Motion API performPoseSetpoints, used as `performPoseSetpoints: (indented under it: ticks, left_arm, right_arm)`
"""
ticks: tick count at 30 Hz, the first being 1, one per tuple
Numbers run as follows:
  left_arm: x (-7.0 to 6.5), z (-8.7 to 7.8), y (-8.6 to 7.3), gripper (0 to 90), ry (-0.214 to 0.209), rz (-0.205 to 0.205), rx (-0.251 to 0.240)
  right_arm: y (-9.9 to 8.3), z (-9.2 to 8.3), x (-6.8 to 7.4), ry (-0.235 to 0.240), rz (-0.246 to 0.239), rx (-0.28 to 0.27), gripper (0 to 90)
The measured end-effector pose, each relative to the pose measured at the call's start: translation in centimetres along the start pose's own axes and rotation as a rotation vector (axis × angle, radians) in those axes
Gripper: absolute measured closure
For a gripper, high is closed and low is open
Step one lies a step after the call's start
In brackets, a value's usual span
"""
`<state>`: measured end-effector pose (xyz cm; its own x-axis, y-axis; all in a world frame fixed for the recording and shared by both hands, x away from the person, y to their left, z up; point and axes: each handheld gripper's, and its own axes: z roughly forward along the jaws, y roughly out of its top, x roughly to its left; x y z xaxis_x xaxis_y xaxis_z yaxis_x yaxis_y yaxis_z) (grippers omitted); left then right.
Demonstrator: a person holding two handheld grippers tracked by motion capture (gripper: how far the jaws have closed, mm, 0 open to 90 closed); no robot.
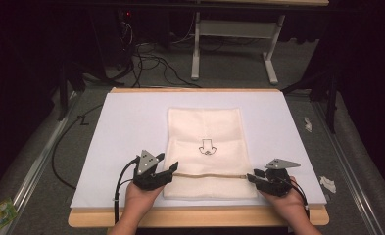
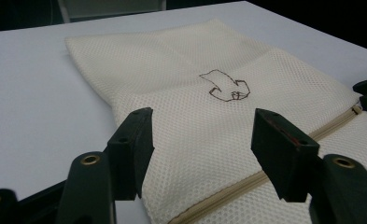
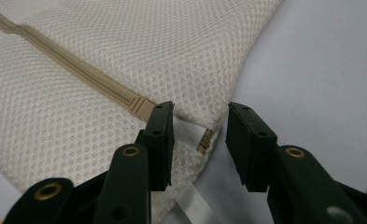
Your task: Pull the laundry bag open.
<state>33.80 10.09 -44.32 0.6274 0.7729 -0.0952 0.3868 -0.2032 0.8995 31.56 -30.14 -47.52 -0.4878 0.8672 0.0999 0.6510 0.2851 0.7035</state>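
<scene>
1 mesh bag (image 1: 207,147), 1 zipper (image 1: 209,176) between grippers | left gripper (image 1: 173,170): wide open, empty | right gripper (image 1: 251,177): open astride zipper pull (image 3: 204,140)

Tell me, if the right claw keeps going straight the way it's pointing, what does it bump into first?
Probably the small zipper pull at the corner of the mesh bag. It sits right between the open right claw, just ahead of the tips, though exact depth is unclear.

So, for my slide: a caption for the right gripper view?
Open right gripper straddling the zipper pull at a mesh bag's corner.
</scene>
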Motion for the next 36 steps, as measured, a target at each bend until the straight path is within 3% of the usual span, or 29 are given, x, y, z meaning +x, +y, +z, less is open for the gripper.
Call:
performPoseSetpoints:
  ticks: [5,10,13,17,23,26,30,36]
  left_arm:
    - [-0.7,0.4,0.1,38.6,-0.003,0.021,0.007]
    - [-1.9,0.8,0.4,44.9,-0.077,0.059,0.042]
    - [-2.7,1.1,0.6,43.3,-0.142,0.028,0.065]
    - [-4.9,2.2,0.8,47.3,-0.202,0.069,0.108]
    - [-8.6,4.4,1.0,50.5,-0.291,0.092,0.132]
    - [-9.8,5.2,0.8,52.7,-0.317,0.081,0.141]
    - [-10.9,6.7,0.8,56.4,-0.334,0.047,0.142]
    - [-12.7,9.3,0.6,67.3,-0.313,0.056,0.157]
  right_arm:
    - [0.0,0.1,-0.1,0.029,0.000,-0.002,71.5]
    - [0.2,0.2,0.0,0.032,-0.032,0.000,80.4]
    - [0.2,0.0,0.3,0.017,-0.067,-0.001,83.2]
    - [0.3,-0.4,0.5,0.021,-0.101,-0.014,84.6]
    - [0.6,-1.1,0.5,0.043,-0.108,-0.057,84.8]
    - [0.8,-1.5,0.7,0.045,-0.120,-0.076,84.8]
    - [1.0,-2.0,1.0,0.044,-0.141,-0.106,84.7]
    - [1.3,-2.6,1.2,0.050,-0.143,-0.132,84.7]
